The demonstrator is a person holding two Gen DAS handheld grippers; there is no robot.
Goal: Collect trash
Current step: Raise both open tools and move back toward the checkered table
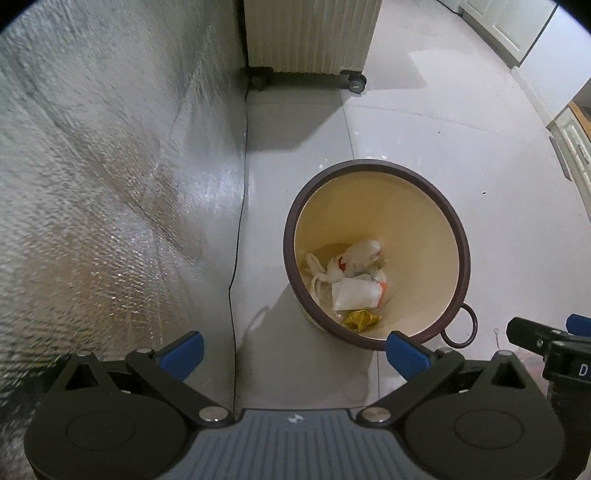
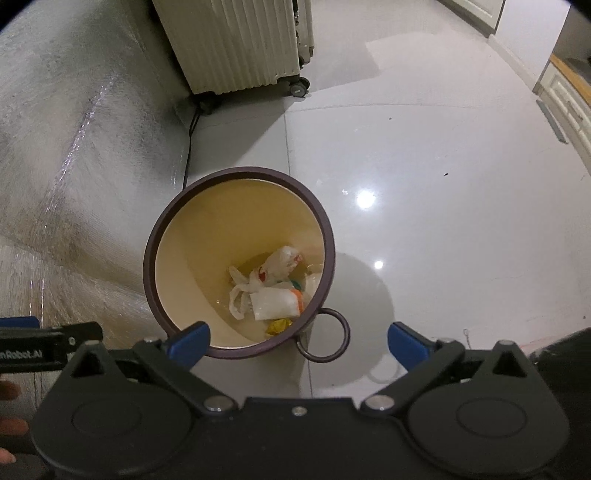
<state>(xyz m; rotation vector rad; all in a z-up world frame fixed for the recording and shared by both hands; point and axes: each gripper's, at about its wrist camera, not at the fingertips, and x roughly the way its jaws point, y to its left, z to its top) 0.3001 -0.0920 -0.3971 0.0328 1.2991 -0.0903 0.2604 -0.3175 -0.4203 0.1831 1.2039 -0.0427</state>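
Nearest the bin (image 2: 240, 266), above its near rim, the right gripper (image 2: 299, 341) hangs with jaws spread and empty; the left gripper (image 1: 293, 350), beside the bin's near edge, is likewise released; down on the bin's floor lies the trash (image 2: 273, 291), bags and wrappers; beyond the bin stands a wheeled heater (image 2: 236, 44). The drop looks finished; next comes finding more litter.

The left gripper (image 1: 293, 352) hangs with its blue fingers (image 1: 184, 353) spread wide and empty above the bin (image 1: 376, 177). Inside the bin lie crumpled white bags (image 1: 352, 291) and a yellow wrapper (image 1: 360, 319). Beyond the bin stands a wheeled radiator (image 1: 312, 35).
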